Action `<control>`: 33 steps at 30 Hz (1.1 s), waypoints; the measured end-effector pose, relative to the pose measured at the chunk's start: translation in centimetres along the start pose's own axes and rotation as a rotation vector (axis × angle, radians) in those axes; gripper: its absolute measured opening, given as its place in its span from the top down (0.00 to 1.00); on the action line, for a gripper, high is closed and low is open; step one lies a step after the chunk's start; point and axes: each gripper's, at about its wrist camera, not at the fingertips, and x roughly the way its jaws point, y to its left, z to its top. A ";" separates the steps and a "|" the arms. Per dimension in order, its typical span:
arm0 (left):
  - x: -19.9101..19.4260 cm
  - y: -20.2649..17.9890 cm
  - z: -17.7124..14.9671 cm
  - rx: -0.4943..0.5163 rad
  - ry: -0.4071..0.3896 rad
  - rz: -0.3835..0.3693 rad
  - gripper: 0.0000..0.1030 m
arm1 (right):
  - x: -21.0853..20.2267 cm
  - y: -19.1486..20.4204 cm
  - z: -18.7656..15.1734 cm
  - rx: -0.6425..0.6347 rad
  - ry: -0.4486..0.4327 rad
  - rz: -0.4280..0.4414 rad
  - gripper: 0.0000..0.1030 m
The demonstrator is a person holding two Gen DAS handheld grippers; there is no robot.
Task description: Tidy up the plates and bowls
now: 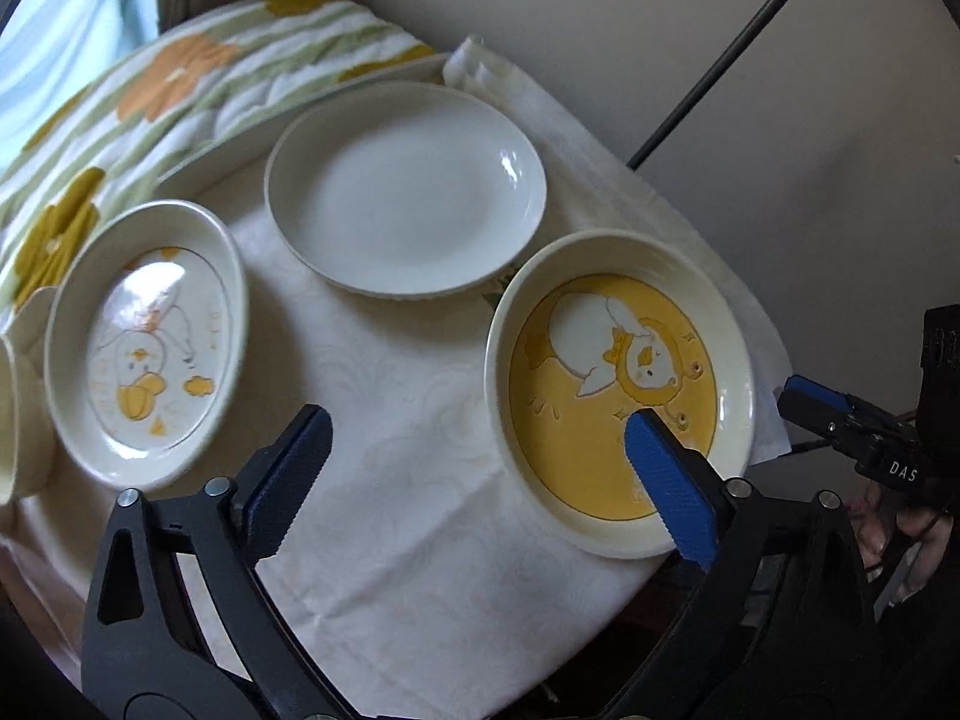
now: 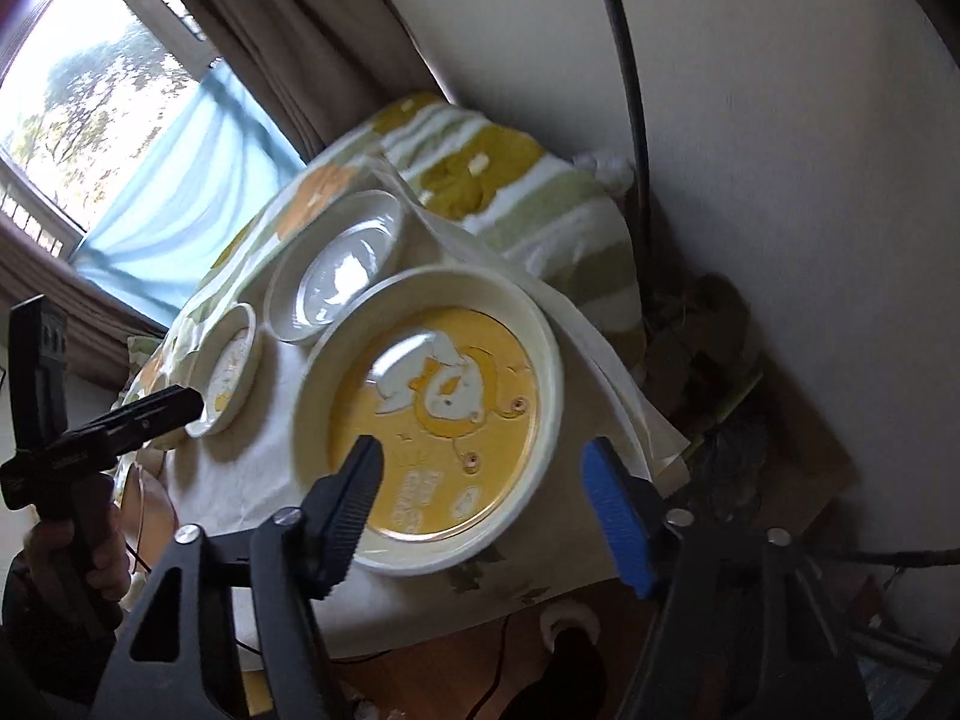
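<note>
Yellow plate (image 2: 444, 420) lies just ahead of the right gripper (image 2: 486, 516), whose half-open, empty jaws straddle its near rim, while the left gripper (image 1: 474, 468), wide and empty, sits beside it.

At the far left edge of the left wrist view, a cream bowl (image 1: 18, 420) is cut off by the frame, so only a curved slice of its wall shows. The right gripper (image 1: 840, 414) enters at the right edge, most of its body out of frame, with the hand (image 1: 882, 522) behind it in shadow. The yellow plate (image 1: 618, 396) has part of its near rim covered by a blue pad (image 1: 672, 480). In the right wrist view the duck plate (image 2: 231, 369) is small, blurred and partly masked by the left gripper (image 2: 150, 414); the white plate (image 2: 336, 267) is glare-washed and its near edge lies behind the yellow plate's rim
</note>
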 end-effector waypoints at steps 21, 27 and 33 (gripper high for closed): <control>8.4 -0.3 1.3 0.086 0.221 -0.089 0.84 | 5.3 -2.0 2.1 0.052 0.109 0.007 0.89; 8.3 -1.3 1.4 0.139 0.202 -0.052 0.84 | 5.4 -1.8 2.1 0.026 0.104 0.006 0.89; 7.3 -1.3 0.9 0.153 0.184 -0.036 0.84 | 5.3 -1.4 1.5 0.008 0.101 0.005 0.88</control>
